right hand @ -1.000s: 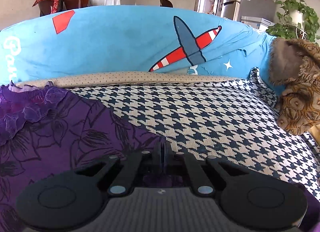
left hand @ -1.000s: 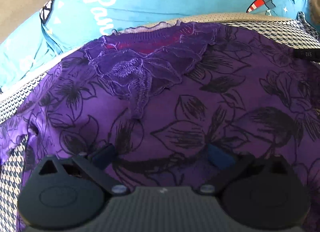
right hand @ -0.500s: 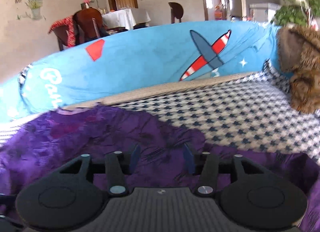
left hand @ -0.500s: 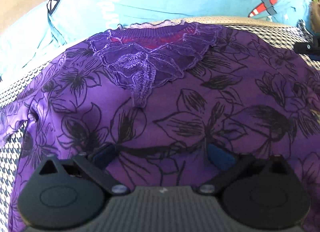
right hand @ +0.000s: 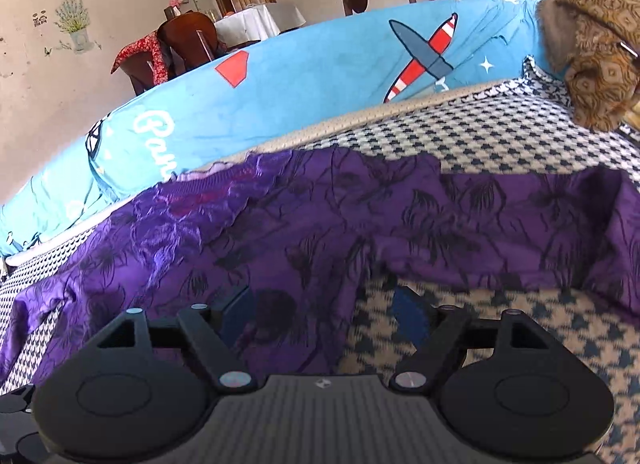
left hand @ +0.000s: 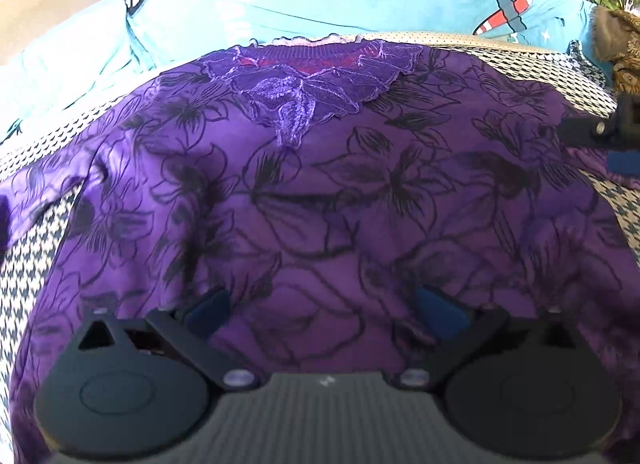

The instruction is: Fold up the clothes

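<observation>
A purple top with black flower print (left hand: 340, 192) lies spread flat on the houndstooth sofa seat (left hand: 536, 64), its lace collar (left hand: 296, 92) toward the sofa back. My left gripper (left hand: 322, 310) hangs open over the lower middle of the top, nothing between its blue pads. In the right wrist view the same purple top (right hand: 280, 232) shows with its right sleeve (right hand: 540, 232) stretched across the seat. My right gripper (right hand: 324, 314) stands open over the top's right side edge, empty. The right gripper's tip (left hand: 616, 136) shows at the far right of the left wrist view.
A blue cover with a plane print (right hand: 320, 84) drapes the sofa back. A brown patterned garment (right hand: 596, 60) sits heaped at the seat's right end. Houndstooth seat (right hand: 500, 148) shows beyond the sleeve. Behind the sofa stand chairs and a table (right hand: 260, 20).
My right gripper was shut on the purple cloth; it has let go, opened wide and pulled back. The left gripper stayed open and drew back, showing more of the top.
</observation>
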A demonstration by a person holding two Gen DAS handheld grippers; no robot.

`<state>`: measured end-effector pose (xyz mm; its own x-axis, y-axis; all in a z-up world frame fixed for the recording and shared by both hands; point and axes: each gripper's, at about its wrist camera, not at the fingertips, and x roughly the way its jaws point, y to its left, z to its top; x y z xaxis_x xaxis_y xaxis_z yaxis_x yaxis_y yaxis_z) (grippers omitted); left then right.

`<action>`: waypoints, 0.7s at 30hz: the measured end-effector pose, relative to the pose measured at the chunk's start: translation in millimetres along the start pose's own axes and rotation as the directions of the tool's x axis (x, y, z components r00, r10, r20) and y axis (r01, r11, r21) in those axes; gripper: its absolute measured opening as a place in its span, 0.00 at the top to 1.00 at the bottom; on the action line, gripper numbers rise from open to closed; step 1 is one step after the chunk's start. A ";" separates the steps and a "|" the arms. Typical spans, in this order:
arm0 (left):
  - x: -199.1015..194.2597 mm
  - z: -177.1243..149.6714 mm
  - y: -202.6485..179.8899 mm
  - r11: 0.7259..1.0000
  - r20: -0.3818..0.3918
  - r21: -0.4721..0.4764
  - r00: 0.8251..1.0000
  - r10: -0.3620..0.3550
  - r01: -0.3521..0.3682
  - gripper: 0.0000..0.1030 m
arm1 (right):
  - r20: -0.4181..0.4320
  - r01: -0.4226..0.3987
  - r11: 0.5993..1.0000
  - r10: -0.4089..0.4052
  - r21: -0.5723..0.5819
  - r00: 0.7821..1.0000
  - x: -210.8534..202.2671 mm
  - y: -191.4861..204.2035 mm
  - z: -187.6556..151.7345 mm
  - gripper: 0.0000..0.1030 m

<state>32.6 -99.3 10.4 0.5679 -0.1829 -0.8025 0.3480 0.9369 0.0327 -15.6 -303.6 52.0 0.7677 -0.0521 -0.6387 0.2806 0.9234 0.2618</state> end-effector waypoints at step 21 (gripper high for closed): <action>-45.1 -64.4 63.3 0.995 0.040 -0.078 0.997 0.065 -0.062 0.00 | -0.019 0.092 0.994 -0.094 -0.067 0.995 13.2 5.8 -41.4 0.24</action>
<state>-19.0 -12.6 10.3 0.6184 -0.1332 -0.7745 0.2530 0.9668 0.0357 -27.8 -283.2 15.1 0.7270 -0.1313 -0.6740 0.3113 0.9379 0.1531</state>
